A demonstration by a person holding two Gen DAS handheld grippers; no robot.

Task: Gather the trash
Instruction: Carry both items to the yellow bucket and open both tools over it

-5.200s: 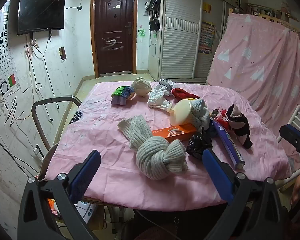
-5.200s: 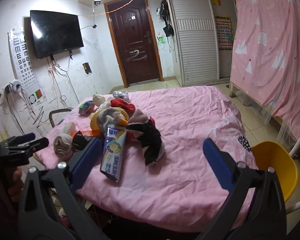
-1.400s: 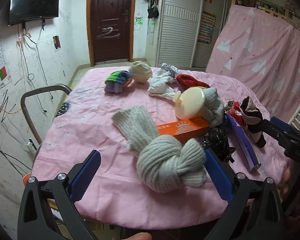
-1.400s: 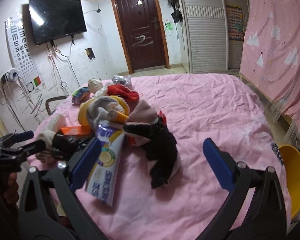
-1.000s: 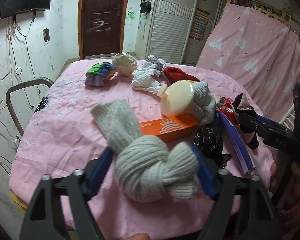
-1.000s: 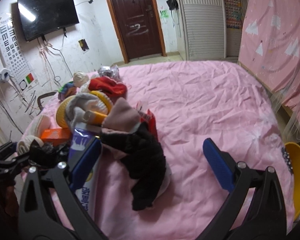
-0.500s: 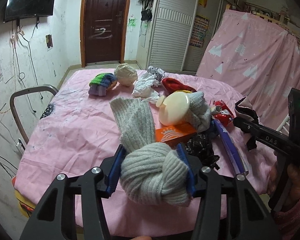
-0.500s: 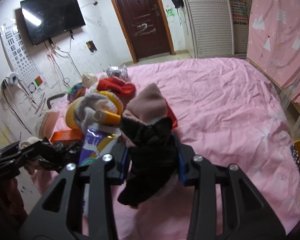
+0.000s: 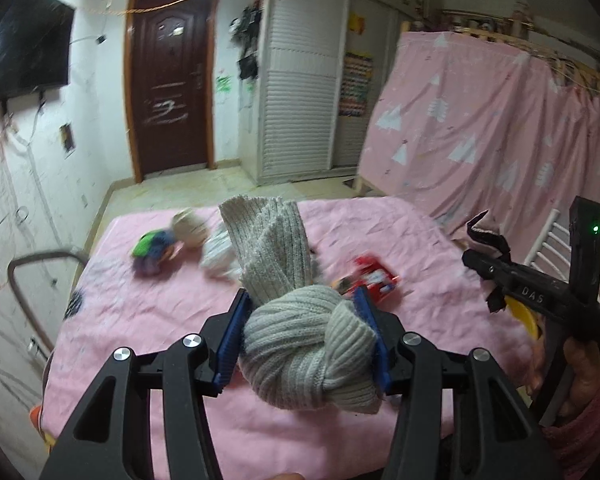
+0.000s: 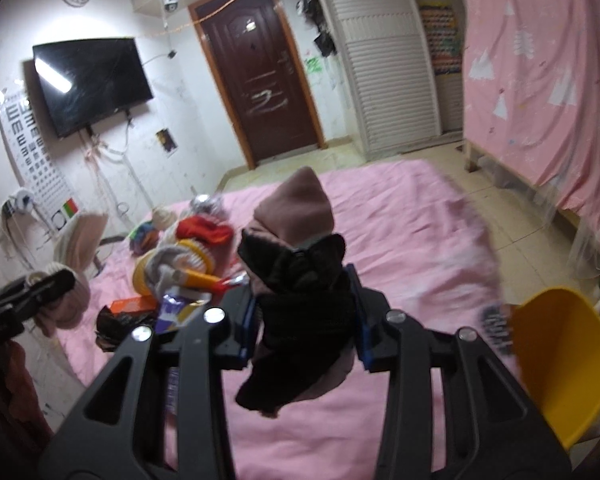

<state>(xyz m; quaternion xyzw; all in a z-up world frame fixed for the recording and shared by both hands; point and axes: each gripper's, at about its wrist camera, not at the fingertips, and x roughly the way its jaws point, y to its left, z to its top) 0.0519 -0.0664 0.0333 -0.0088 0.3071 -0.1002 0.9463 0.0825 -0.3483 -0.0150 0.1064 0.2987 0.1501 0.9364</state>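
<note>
Grey knit [image 9: 306, 354] fills the left tongs [image 9: 302, 340], black cloth [image 10: 304, 312] the right tongs [image 10: 304, 320] — both clamped, lifted; next, probably a bin — none visible.

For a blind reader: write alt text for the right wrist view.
The right gripper has its jaws shut on a black and pink sock, lifted above a table with a pink cloth. To the left lies a pile of clutter, with a yellow chair at the right and a dark door behind.

Two close wrist views over one pink table [image 9: 148, 320], doorward.
</note>
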